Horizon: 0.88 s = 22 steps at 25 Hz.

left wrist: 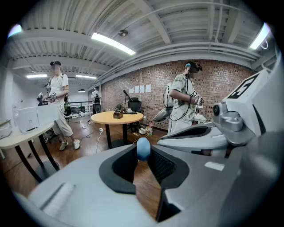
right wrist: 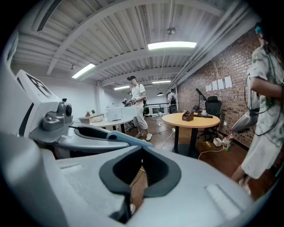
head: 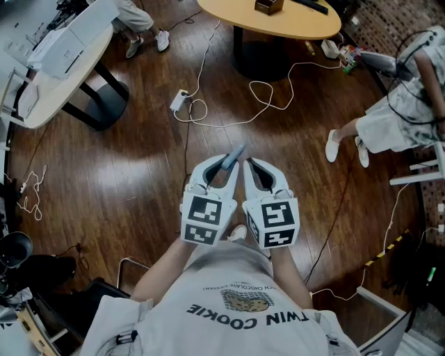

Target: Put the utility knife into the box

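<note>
Wooden floor (head: 104,181) strewn with white cables (head: 259,83) and power strip (head: 179,101)

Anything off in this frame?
Nothing spilled or damaged. Two oddities: the knife is pinched in the left gripper in mid-air over the floor, away from any table. Loose white cables and a power strip sprawl ahead, a likely trip hazard.

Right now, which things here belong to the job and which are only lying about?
Job: utility knife, clamped in the left tongs; possibly the brown box on the round table.
Lying about: power strip, white cable, long pale table.
</note>
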Each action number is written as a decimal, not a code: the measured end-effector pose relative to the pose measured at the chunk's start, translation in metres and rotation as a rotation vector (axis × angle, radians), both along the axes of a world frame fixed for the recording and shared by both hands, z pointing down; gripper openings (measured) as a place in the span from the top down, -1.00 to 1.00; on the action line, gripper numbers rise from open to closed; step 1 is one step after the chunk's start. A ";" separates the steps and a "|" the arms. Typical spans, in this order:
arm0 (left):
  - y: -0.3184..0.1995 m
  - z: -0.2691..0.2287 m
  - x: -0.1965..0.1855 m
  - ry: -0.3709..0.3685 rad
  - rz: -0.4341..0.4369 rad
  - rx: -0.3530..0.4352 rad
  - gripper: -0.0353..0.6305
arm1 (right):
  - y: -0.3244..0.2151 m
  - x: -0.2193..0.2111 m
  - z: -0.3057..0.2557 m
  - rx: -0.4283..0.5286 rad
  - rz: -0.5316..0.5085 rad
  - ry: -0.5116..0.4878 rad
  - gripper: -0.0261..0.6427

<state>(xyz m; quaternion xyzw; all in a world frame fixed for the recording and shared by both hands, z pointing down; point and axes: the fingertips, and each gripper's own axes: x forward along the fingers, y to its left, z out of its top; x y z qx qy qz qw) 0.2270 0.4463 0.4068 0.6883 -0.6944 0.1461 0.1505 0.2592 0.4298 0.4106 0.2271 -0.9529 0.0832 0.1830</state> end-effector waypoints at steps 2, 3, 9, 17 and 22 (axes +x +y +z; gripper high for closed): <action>-0.013 0.003 -0.018 0.003 0.004 0.003 0.67 | -0.012 -0.017 0.003 0.003 0.007 -0.001 0.92; -0.020 0.004 -0.027 0.004 0.007 0.004 0.67 | -0.019 -0.026 0.004 0.004 0.010 0.000 0.92; -0.059 0.001 -0.091 0.019 0.038 0.013 0.67 | -0.056 -0.089 0.002 0.013 0.044 0.018 0.92; -0.096 -0.006 -0.172 0.044 0.081 0.026 0.67 | -0.091 -0.168 -0.006 0.028 0.087 0.037 0.92; -0.113 -0.006 -0.211 0.054 0.114 0.034 0.67 | -0.107 -0.207 -0.009 0.041 0.116 0.049 0.92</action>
